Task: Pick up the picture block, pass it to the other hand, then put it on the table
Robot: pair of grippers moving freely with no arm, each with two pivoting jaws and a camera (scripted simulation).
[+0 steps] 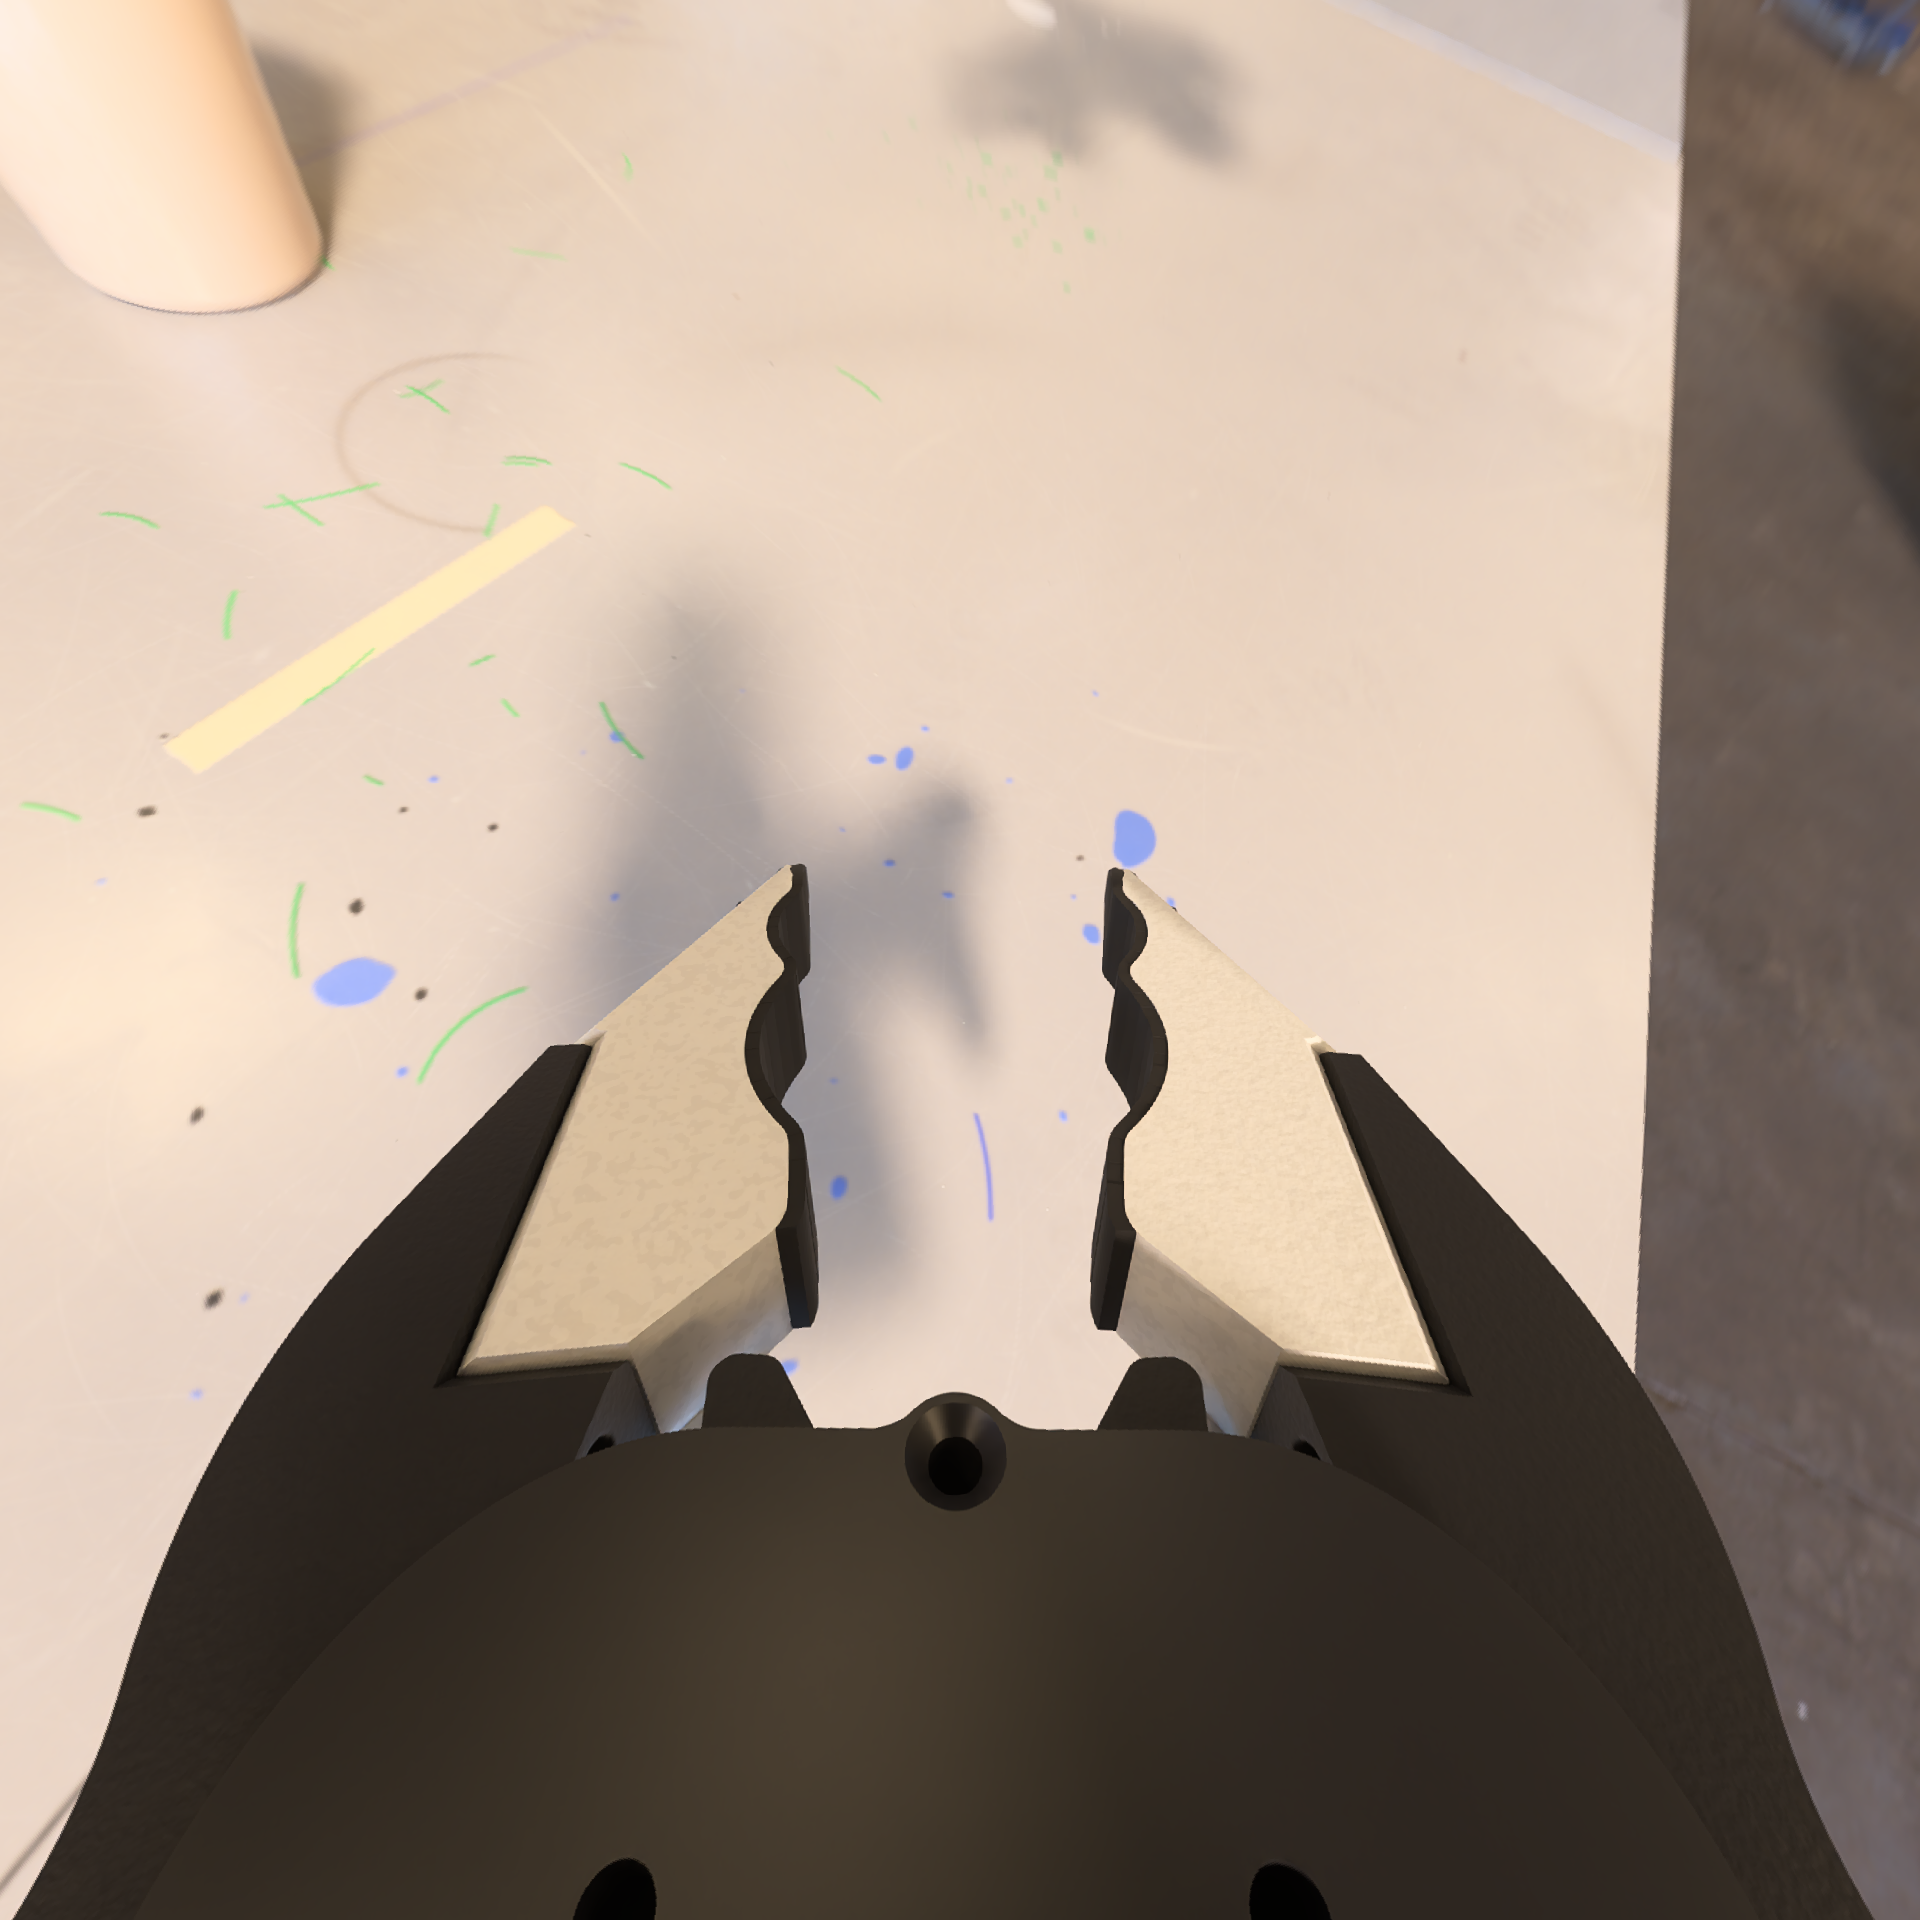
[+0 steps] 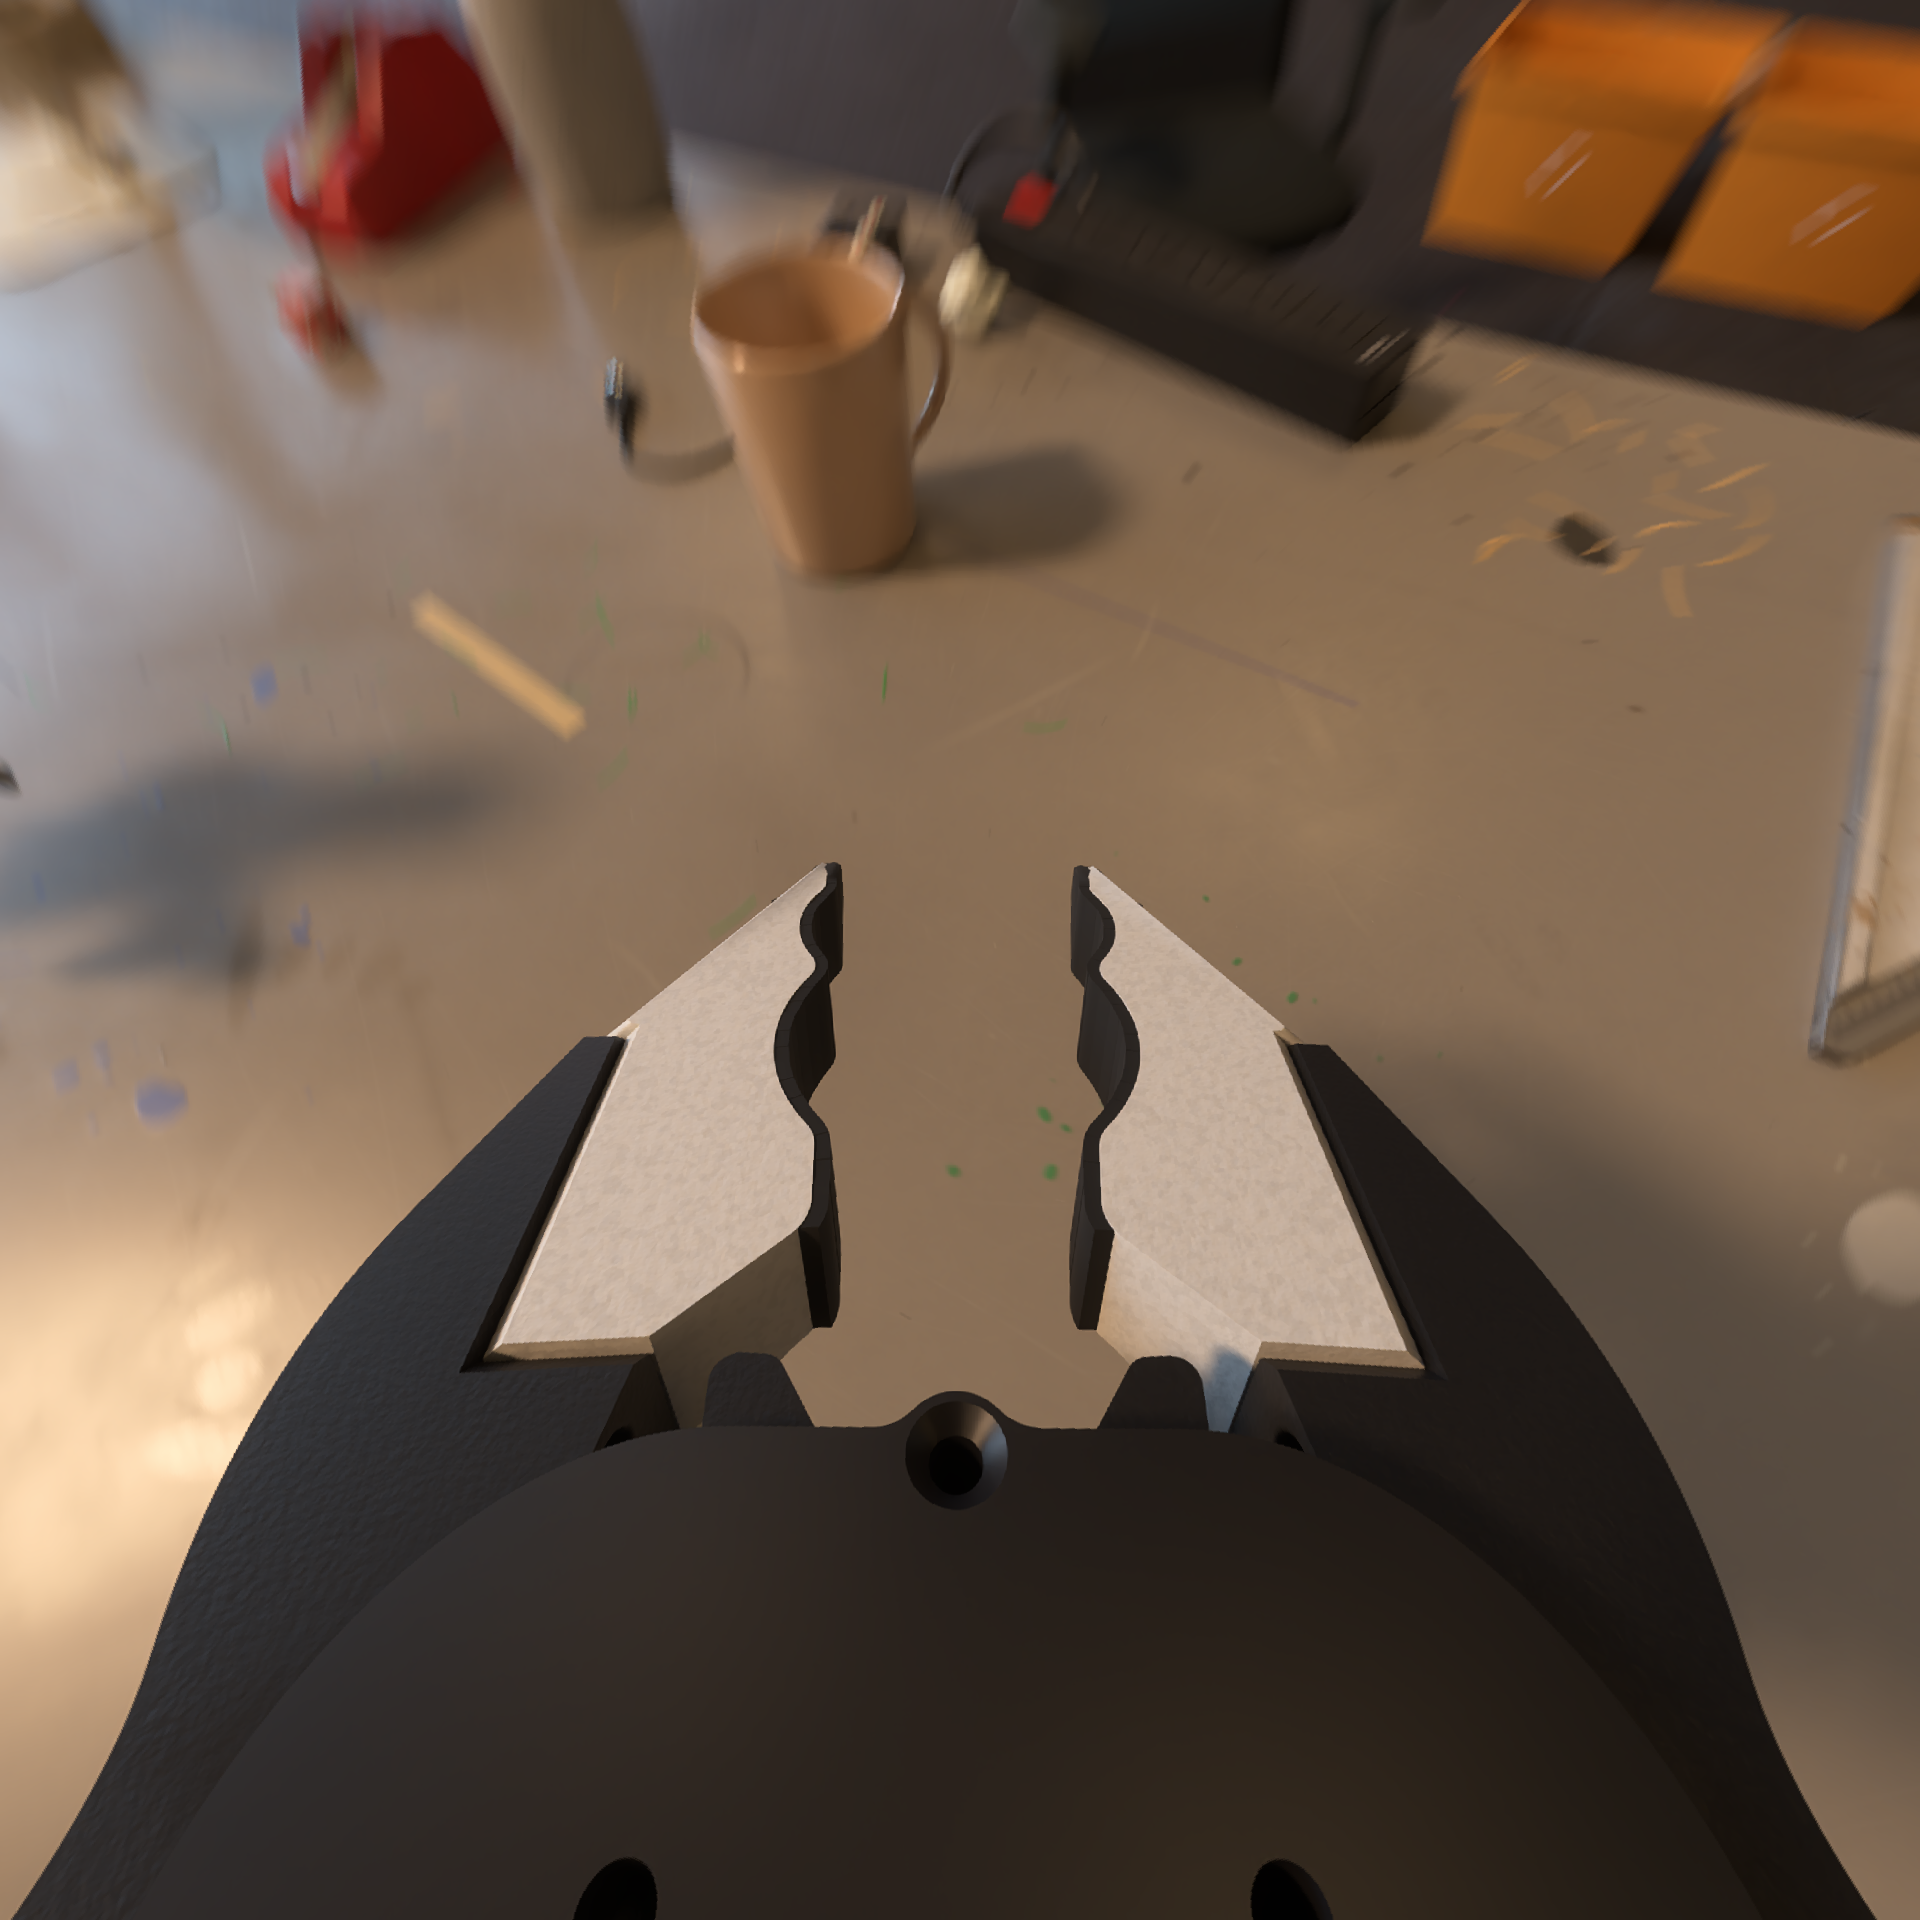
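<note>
No picture block shows in either view. My left gripper [image 1: 954,873] is open and empty, hanging above the beige, paint-flecked table [image 1: 1247,520] near its right edge. My right gripper [image 2: 956,869] is open and empty above the same table [image 2: 1351,883]; its view is blurred. Nothing lies between either pair of fingers.
A tan mug [image 2: 821,405] stands ahead of the right gripper and also shows at the left wrist view's top left [image 1: 156,156]. A strip of pale tape [image 1: 364,644] lies on the table. A metal ruler [image 2: 1870,810], a dark bar [image 2: 1195,301], orange boxes [image 2: 1683,145] and a red object [image 2: 384,125] lie beyond.
</note>
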